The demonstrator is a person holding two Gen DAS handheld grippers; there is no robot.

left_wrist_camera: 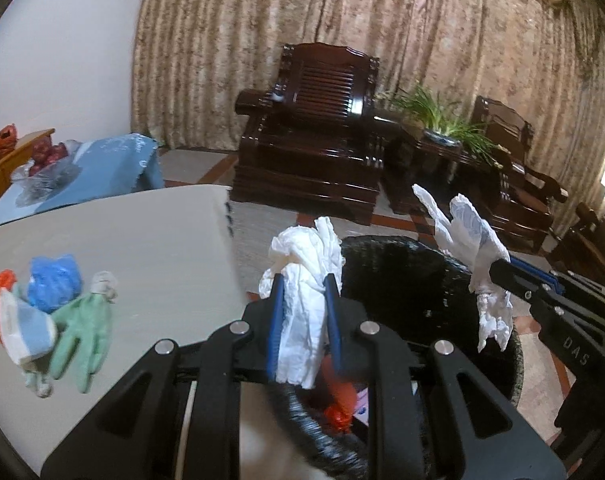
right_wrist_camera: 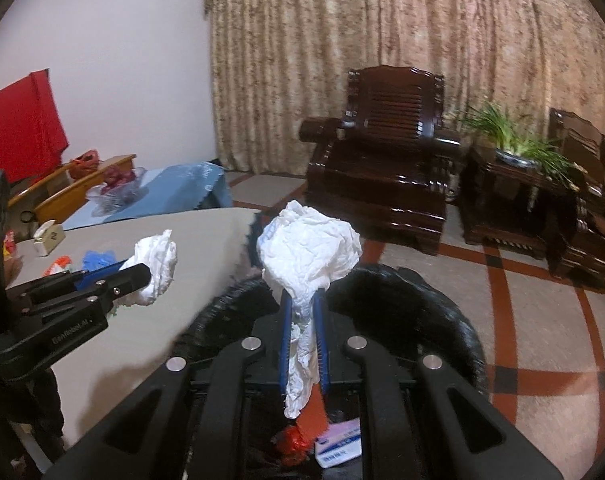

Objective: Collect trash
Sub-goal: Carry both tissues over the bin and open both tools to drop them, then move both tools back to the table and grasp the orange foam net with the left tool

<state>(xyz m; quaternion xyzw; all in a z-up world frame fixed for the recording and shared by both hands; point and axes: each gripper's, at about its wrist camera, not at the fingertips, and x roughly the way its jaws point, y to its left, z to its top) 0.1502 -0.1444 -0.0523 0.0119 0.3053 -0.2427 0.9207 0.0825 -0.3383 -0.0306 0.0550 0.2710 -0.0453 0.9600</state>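
My left gripper [left_wrist_camera: 304,280] is shut on a crumpled white tissue [left_wrist_camera: 302,320] that sticks out above and below its blue pads. It hangs over the near rim of a black woven bin [left_wrist_camera: 402,280]. My right gripper [right_wrist_camera: 302,298] is shut on a second white tissue [right_wrist_camera: 310,252] above the same bin [right_wrist_camera: 442,292]. In the left wrist view the right gripper [left_wrist_camera: 498,270] comes in from the right with its tissue [left_wrist_camera: 474,240]. In the right wrist view the left gripper [right_wrist_camera: 142,274] and its tissue [right_wrist_camera: 156,264] are at the left. A red wrapper [right_wrist_camera: 294,442] and a printed packet [right_wrist_camera: 338,446] lie inside the bin.
The grey table [left_wrist_camera: 142,240] stands left of the bin, with a green glove [left_wrist_camera: 82,328], a blue crumpled bag [left_wrist_camera: 54,284] and an orange-and-white item [left_wrist_camera: 6,316] on it. A tissue box [right_wrist_camera: 48,236] sits farther back. Dark wooden armchairs [left_wrist_camera: 310,128] and a potted plant [left_wrist_camera: 442,120] stand beyond on the patterned floor.
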